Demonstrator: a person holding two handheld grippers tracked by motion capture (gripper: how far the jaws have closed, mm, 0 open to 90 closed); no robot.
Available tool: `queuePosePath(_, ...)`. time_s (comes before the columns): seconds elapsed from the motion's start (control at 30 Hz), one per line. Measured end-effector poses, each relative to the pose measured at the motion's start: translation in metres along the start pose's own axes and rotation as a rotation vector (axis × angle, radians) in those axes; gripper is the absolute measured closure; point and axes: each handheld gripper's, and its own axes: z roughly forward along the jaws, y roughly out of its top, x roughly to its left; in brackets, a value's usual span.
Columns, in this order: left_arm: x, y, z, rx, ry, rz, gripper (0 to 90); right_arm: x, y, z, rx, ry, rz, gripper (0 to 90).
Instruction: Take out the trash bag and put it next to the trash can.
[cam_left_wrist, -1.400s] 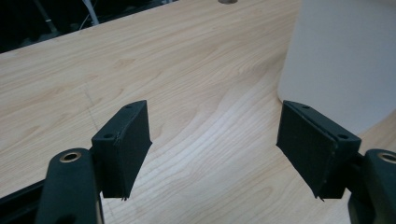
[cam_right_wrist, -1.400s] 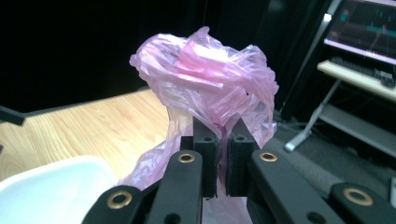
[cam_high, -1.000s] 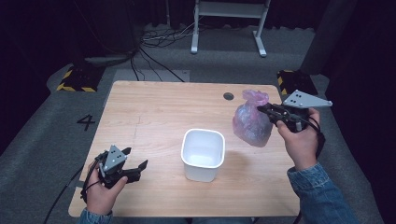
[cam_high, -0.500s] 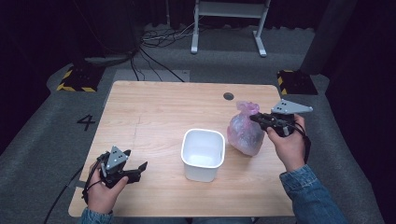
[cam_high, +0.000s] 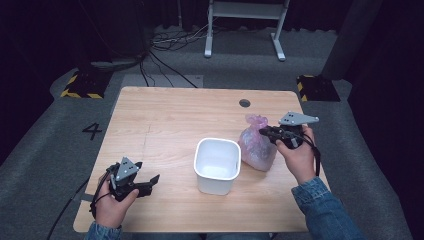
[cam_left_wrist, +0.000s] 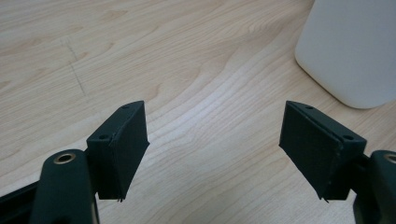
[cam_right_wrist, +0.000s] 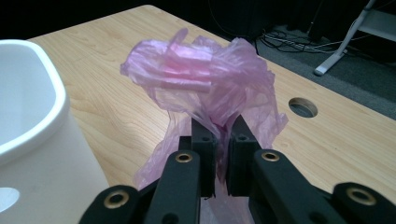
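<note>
pink plastic bag rests with its bottom on the wooden table, just right of the white tub and close against its side, in the right half of the tabletop. the right gripper is clamped on the bag's gathered neck, and in the right gripper view the two black jaws stand nearly together with the crumpled film bunched between and above them. the jaws have just been easing apart a little, the film between them. the left gripper lies low over the near left corner, its jaws spread wide with bare wood between them in the left gripper view, the tub's wall well off to one side. the tabletop is pale wood with a round cable hole near the far edge. broad bare board stretches left of and behind the tub. around the table lie grey carpet marked with a 4, cables, a white stand's feet and two yellow-black striped blocks.
</note>
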Motion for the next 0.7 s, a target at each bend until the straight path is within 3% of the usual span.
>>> queuePosePath(0.17, -0.001, 0.000, 0.001, 0.007, -0.009, 0.005, 23.7, 0.001, -0.001, -0.002, -0.013, -0.012, 0.004, 77.7)
queuePosePath(0.23, -0.001, 0.000, 0.002, 0.007, -0.012, 0.000, 23.7, 0.001, 0.000, -0.005, -0.028, -0.023, 0.010, 67.4)
queuePosePath(0.27, -0.001, 0.000, 0.002, 0.008, -0.012, 0.002, 23.8, 0.001, 0.001, -0.007, -0.043, -0.029, 0.020, 55.3)
queuePosePath(0.37, -0.002, 0.001, 0.002, 0.014, -0.015, 0.009, 23.8, 0.001, 0.001, -0.010, -0.076, -0.042, 0.027, 42.6)
queuePosePath(0.57, -0.002, 0.001, 0.002, 0.011, -0.017, 0.007, 23.8, 0.004, 0.001, -0.025, -0.118, -0.039, 0.031, 36.6)
queuePosePath(0.7, -0.001, 0.001, 0.001, 0.009, -0.017, 0.005, 23.8, 0.004, -0.002, -0.033, -0.111, -0.040, 0.035, 36.3)
